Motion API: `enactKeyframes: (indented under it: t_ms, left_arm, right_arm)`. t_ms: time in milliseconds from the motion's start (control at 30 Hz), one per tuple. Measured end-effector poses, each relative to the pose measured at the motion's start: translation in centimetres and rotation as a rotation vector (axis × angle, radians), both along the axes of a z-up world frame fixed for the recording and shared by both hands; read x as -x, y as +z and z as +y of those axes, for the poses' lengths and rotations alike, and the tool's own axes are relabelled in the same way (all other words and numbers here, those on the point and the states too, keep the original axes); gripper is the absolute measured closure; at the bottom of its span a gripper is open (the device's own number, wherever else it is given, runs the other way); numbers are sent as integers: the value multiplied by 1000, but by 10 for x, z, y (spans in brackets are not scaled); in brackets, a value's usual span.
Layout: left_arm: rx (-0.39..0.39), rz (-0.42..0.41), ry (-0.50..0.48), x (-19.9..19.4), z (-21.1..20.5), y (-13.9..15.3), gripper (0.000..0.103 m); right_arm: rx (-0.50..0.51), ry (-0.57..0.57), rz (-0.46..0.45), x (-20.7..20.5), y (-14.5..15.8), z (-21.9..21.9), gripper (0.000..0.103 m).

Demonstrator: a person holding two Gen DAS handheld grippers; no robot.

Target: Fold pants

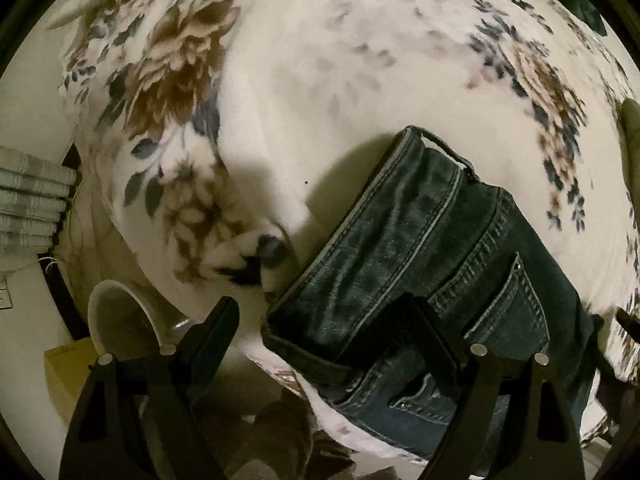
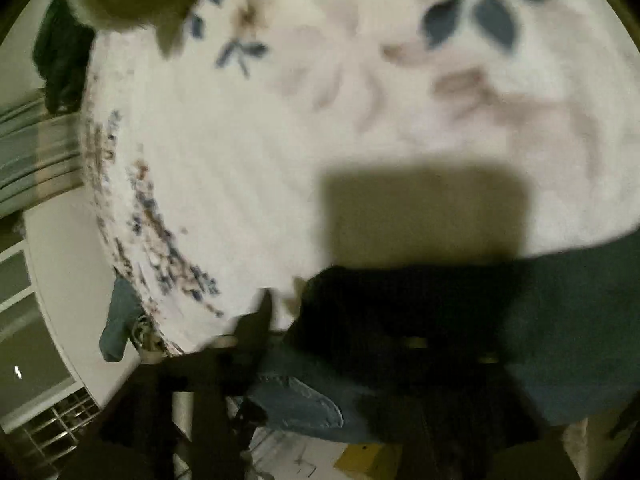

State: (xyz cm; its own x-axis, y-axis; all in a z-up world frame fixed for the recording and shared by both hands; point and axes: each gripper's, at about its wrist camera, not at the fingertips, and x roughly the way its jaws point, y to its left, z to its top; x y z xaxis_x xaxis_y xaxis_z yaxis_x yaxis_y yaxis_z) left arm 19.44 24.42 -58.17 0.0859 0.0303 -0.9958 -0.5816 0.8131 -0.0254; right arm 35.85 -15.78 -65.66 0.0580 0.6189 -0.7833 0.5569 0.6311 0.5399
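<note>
In the left wrist view, a white bowl (image 1: 120, 316) sits low at the left, off the bed's edge, beside a yellow box (image 1: 66, 368). The left hand-held gripper (image 1: 320, 332) is spread wide: its left finger hangs over the bed's edge, its right finger lies on the jeans (image 1: 432, 240) and nothing is clamped. The jeans lie folded into a compact bundle on the floral blanket (image 1: 320, 60), near the bed's near edge, pocket and waistband seams facing up. In the blurred right wrist view, the right hand-held gripper (image 2: 352, 320) is a dark smear over the jeans (image 2: 560, 340) at the blanket's (image 2: 240, 160) edge; whether it grips them I cannot tell.
</note>
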Motion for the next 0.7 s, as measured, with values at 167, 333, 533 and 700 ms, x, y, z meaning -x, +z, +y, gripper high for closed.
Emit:
enactKeyframes:
  t_ms: [167, 333, 533, 700]
  left_arm:
    - [0, -13, 14, 0, 4, -12, 17]
    - [113, -71, 90, 4, 18, -27, 36]
    - [74, -197, 33, 25, 23, -5, 79]
    - [91, -213, 7, 45, 33, 1, 86]
  right_arm:
    - [95, 108, -11, 15, 13, 12, 41]
    - [152, 195, -22, 17, 12, 38, 41]
    - [171, 207, -42, 34, 24, 46, 41]
    - [189, 195, -29, 45, 30, 37, 41]
